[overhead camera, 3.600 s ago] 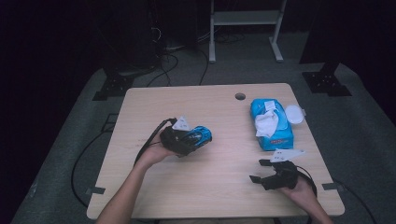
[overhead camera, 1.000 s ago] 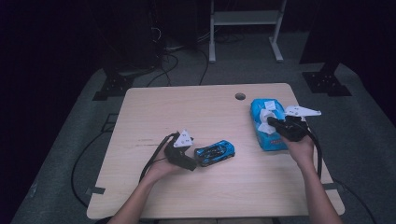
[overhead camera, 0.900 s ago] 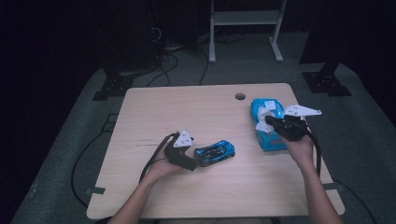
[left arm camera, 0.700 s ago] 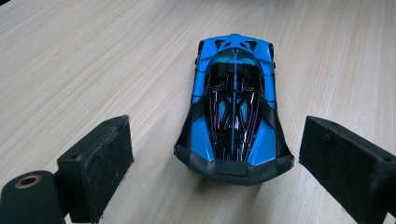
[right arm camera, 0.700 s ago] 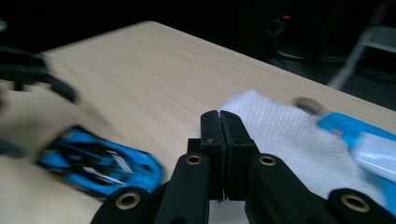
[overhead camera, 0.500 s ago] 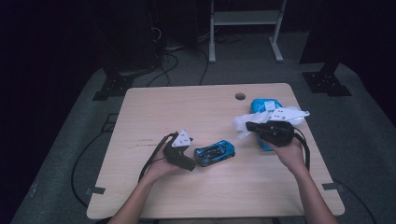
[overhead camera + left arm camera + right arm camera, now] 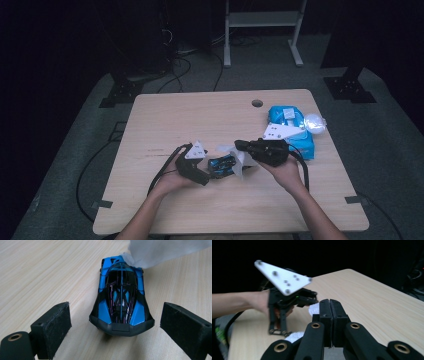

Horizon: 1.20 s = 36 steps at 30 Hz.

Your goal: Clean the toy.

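Two grippers work here. Our left gripper [image 7: 206,172] stands released, jaws either side of the small blue-and-black toy car [image 7: 121,296] on the wooden table [image 7: 200,117]. Our right gripper [image 7: 241,146] pinches a white wet wipe [image 7: 240,161] at the car; unclamped, it may roll away.

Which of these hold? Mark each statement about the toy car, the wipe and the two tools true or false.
1. The blue-and-black toy car lies between the left tool's open jaws, untouched. True.
2. The right tool is open and empty. False: its jaws are shut on a white wipe.
3. The white wipe hangs at the car's far end. True.
4. The blue wipe packet sits at the light wooden table's left edge. False: it lies near the right edge.
5. The car lies on its roof. False: it stands on its wheels.
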{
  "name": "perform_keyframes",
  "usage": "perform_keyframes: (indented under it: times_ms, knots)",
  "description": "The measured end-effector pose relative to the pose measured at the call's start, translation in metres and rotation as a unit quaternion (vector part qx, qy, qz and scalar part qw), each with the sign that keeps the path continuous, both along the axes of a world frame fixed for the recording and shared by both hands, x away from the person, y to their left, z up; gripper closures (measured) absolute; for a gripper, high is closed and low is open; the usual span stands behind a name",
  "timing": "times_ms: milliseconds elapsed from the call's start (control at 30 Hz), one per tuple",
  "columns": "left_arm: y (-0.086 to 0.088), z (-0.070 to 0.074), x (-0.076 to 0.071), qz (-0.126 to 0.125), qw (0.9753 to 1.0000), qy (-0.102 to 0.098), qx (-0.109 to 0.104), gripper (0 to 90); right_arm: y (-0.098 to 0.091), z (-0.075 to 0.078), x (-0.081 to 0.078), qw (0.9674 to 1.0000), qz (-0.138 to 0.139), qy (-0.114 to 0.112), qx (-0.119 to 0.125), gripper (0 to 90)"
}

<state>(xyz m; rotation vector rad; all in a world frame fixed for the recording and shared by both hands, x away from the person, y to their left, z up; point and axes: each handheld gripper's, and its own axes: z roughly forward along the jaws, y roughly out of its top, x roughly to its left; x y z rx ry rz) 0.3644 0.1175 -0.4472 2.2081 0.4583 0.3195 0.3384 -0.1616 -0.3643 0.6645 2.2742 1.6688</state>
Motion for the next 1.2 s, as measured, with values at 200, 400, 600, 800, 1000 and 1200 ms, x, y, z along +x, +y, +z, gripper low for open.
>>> perform_keyframes:
  times_ms: [200, 400, 600, 800, 1000, 1200]
  knots:
    - [0.000, -0.003, 0.002, 0.001, 1.0000, 0.004, 0.006, 9.1, -0.008, -0.047, 0.025, 0.9962, -0.036, 0.060, -0.051, 84.1]
    - [-0.005, -0.006, 0.001, -0.009, 0.9998, 0.009, 0.016, 12.7, -0.005, -0.074, 0.039, 0.9870, -0.043, 0.097, -0.120, 68.1]
    - [-0.009, -0.011, 0.002, -0.016, 0.9993, 0.020, 0.028, 14.3, -0.004, -0.083, 0.042, 0.9783, -0.042, 0.118, -0.165, 52.6]
    - [-0.012, -0.014, 0.003, -0.019, 0.9987, 0.029, 0.036, 16.9, -0.008, -0.093, 0.049, 0.9759, -0.034, 0.147, -0.158, 51.3]
    - [-0.013, -0.020, 0.008, -0.007, 0.9983, 0.037, 0.045, 17.2, -0.016, -0.097, 0.055, 0.9748, -0.021, 0.186, -0.121, 60.3]
    - [-0.014, -0.021, 0.010, -0.016, 0.9980, 0.046, 0.041, 23.2, -0.021, -0.091, 0.052, 0.9743, -0.016, 0.183, -0.130, 81.6]
